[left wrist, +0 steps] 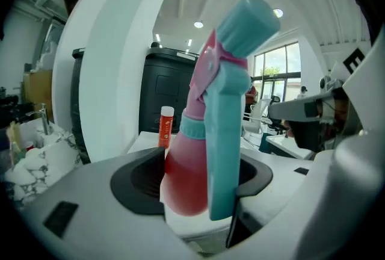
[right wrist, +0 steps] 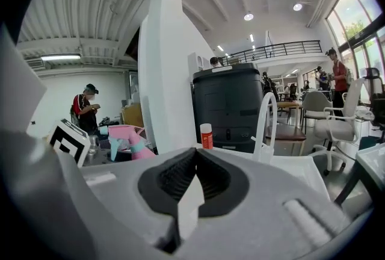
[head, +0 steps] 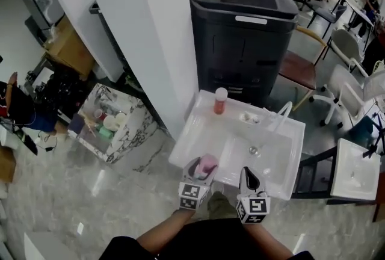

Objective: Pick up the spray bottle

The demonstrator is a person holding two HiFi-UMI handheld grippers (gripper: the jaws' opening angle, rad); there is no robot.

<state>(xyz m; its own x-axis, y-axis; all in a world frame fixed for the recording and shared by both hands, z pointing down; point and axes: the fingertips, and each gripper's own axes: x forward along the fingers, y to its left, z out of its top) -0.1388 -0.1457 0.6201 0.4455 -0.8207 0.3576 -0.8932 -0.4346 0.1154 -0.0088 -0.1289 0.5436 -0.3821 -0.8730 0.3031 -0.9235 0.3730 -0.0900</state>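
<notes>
Looking down in the head view, we see our left gripper [head: 200, 173] and pink spray bottle [head: 207, 164] low in the middle, over the white sink [head: 186, 138]. Left gripper view: jaws squeeze the bottle. Right gripper view: jaws together, empty; a faucet [right wrist: 269, 126] and small red bottle [right wrist: 206, 136] stand ahead.

An open-plan office, judging by the office chairs [head: 354, 87], long desks [head: 355, 9] and tall windows [right wrist: 361, 18].

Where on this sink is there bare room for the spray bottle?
The sink's left ledge, in front of the orange bottle, is bare; so is the basin around the drain. The back ledge by the faucet is crowded.
</notes>
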